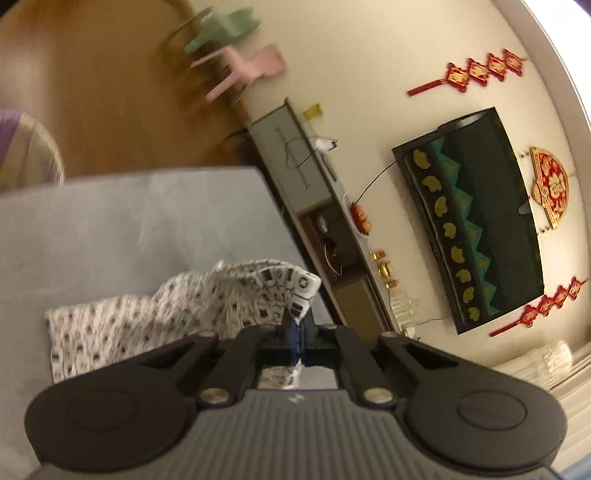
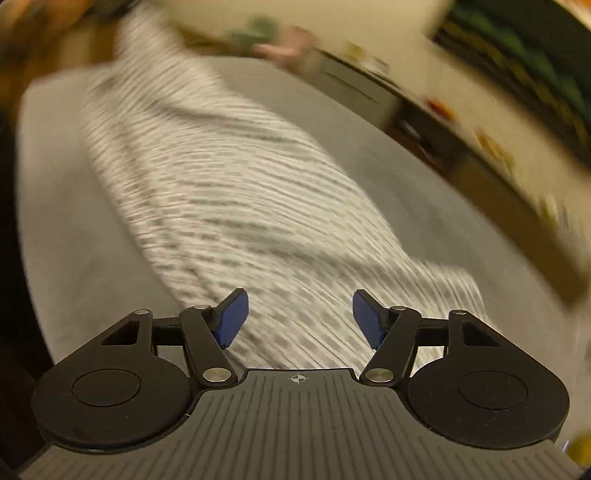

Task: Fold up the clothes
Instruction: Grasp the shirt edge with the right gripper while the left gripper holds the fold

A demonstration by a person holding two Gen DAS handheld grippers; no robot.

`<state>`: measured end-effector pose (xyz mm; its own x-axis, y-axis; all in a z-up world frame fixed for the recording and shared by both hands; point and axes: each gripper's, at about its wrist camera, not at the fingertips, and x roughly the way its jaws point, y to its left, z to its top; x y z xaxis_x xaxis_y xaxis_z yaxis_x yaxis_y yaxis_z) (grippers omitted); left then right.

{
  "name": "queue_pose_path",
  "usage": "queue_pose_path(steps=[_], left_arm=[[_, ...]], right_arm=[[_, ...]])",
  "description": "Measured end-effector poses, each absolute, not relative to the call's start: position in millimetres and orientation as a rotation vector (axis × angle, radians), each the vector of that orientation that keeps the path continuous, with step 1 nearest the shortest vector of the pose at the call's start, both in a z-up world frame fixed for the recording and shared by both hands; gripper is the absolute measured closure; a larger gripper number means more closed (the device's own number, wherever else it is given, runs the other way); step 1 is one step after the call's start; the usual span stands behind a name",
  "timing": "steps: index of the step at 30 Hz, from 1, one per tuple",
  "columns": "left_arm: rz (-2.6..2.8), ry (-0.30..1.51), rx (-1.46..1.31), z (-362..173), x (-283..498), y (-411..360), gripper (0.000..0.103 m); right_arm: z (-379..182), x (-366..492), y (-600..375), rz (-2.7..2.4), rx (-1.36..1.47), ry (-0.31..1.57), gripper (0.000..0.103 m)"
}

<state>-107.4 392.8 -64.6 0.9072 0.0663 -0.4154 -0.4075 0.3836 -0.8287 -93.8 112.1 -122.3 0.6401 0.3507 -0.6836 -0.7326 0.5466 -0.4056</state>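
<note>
Here the left gripper [image 1: 297, 334] has its blue pads pressed together on a fold of the patterned garment [image 1: 155, 321], a white cloth printed with small dark squares. The pinched edge rises in a peak just ahead of the fingertips, and the rest of the cloth trails away to the gripper's left, lying in soft ridges on the grey surface [image 1: 129, 221]. Beyond that surface, ahead and to the gripper's right, a low cabinet [image 1: 295, 166] runs along a pale wall (the whole room sits tilted in this view), with a dark framed hanging [image 1: 480, 221] and red ornaments [image 1: 476, 72] on the wall further right. A pink chair [image 1: 247, 66] and a green chair [image 1: 221, 29] stand on the wooden floor ahead.

The right gripper [image 2: 298, 317] stands with its jaws apart, nothing between the blue pads [image 2: 232, 319]. It hangs over the same garment [image 2: 229, 184], which stretches forward from under the fingers and away to the upper left across the grey surface [image 2: 59, 221]. This view is heavily smeared, so whether the pads touch the cloth cannot be told.
</note>
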Motion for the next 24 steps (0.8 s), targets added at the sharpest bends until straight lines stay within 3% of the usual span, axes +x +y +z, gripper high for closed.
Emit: queue_pose_path(steps=[7,9,11,12,15,24], left_arm=[[0.306,0.367,-1.161,-51,-94,398,0.101],[0.305,0.36,-1.172,-53,-97,400,0.101],[0.304,0.352,-1.182,-54,-100,402,0.101],[0.305,0.348,-1.183,-52,-100,404,0.101],[0.301,0.342,-1.168,-46,-99,406,0.101],[0.344,0.507,-1.099,-77,-145,399,0.101]], right_arm=[[-149,-108,177,0.744,-0.919,0.493,0.056],[-149,-103,181,0.703,-0.922,0.501,0.066],[-151,-100,179,0.682,-0.939,0.515,0.069],[-153,-101,178,0.673,-0.964,0.514,0.074],[-157,-101,175,0.644,-1.016,0.536,0.103],[-118,-132,120,0.615,-0.936,0.493,0.103]])
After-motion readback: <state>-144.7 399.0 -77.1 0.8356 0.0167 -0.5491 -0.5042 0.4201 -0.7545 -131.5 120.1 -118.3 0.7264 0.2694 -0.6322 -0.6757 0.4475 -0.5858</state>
